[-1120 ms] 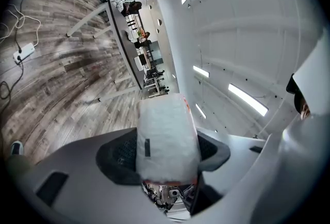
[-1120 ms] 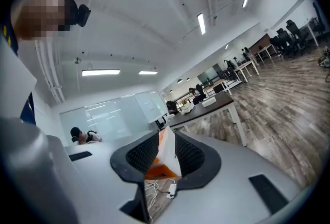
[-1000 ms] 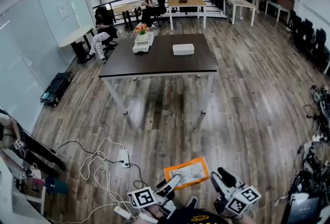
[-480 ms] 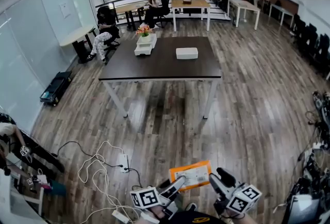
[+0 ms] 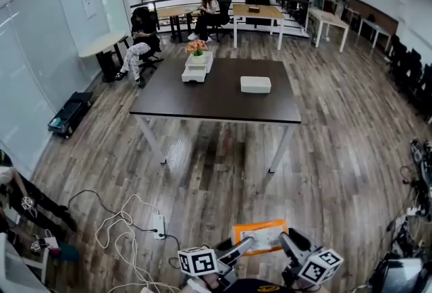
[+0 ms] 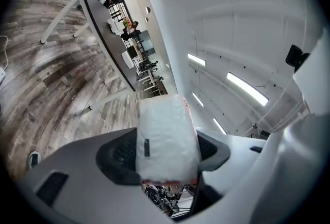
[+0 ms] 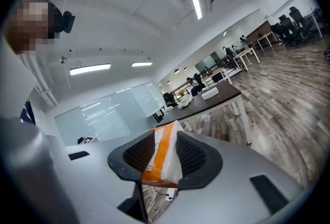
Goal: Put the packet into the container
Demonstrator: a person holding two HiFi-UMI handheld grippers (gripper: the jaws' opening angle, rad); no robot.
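- Right now my left gripper [image 6: 167,149] is clamped across the packet [image 6: 166,135], with a pad on each face.
- My right gripper [image 7: 164,158] has the packet's orange edge between its jaws, which are closing on it.
- Ahead, the wood floor [image 5: 223,163] lies open up to the dark table [image 5: 202,99].
- On the table, the white container [image 5: 256,84] sits right of centre, well apart from the packet.
- Cables [image 5: 125,217] sprawl to my left.

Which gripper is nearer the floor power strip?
Left. The left gripper hovers right of the power strip; the right gripper, jaws closing around the packet, sits farther right.
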